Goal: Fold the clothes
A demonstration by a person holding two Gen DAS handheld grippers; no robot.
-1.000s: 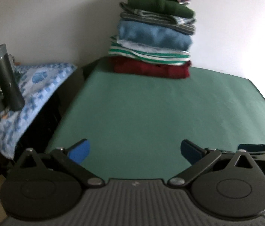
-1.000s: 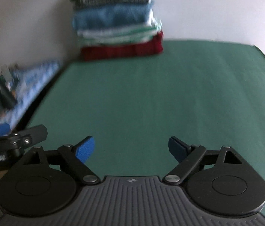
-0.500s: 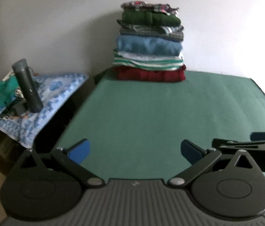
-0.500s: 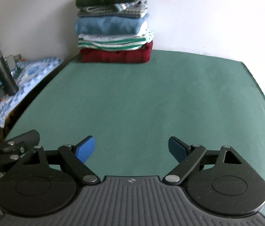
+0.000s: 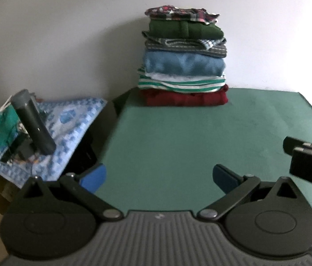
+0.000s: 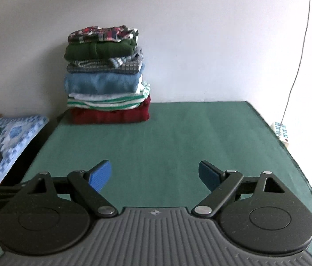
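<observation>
Green felt-like table [image 6: 178, 137], soft squared stack of folded clothes [image 6: 106, 77], left gripper [image 5: 159, 176] and right gripper [image 6: 154, 173] spread wide, empty.

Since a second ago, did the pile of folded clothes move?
No. The pile of folded clothes sits at the same far left corner of the green table, against the wall. It only looks shifted because the cameras moved.
</observation>
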